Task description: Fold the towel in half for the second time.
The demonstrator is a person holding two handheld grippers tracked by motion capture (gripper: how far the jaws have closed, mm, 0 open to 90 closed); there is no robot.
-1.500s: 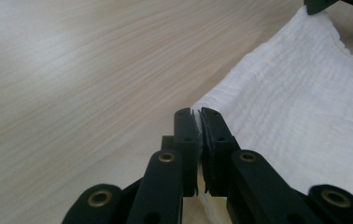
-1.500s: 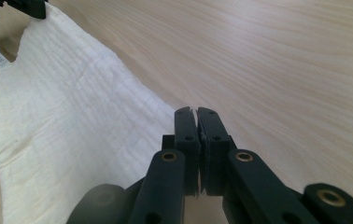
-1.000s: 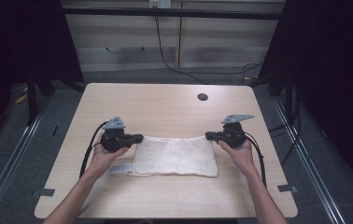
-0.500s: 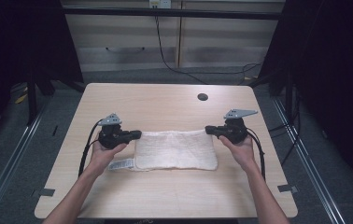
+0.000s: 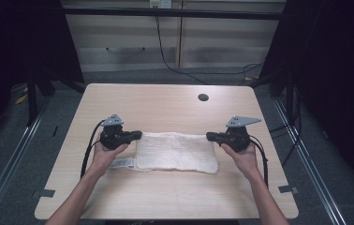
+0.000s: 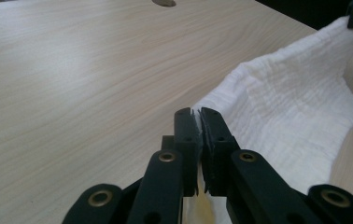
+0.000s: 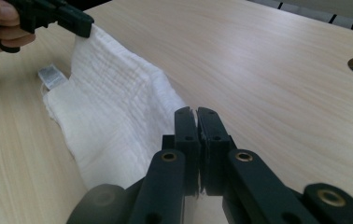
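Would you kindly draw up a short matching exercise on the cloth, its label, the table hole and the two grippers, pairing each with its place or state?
Things:
1. white cloth
2. label
3. round hole
4. left gripper and right gripper

Places or states:
A. in the far part of the table top
B. lies flat at the cloth's left end near the person's left hand
C. shut, each on one far corner of the cloth
D. stretched between the grippers, its near part resting on the table

Pairs: 1-D, 2-B, 3-A, 4-C

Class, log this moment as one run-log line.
left gripper: shut on white cloth | right gripper: shut on white cloth | far edge lifted
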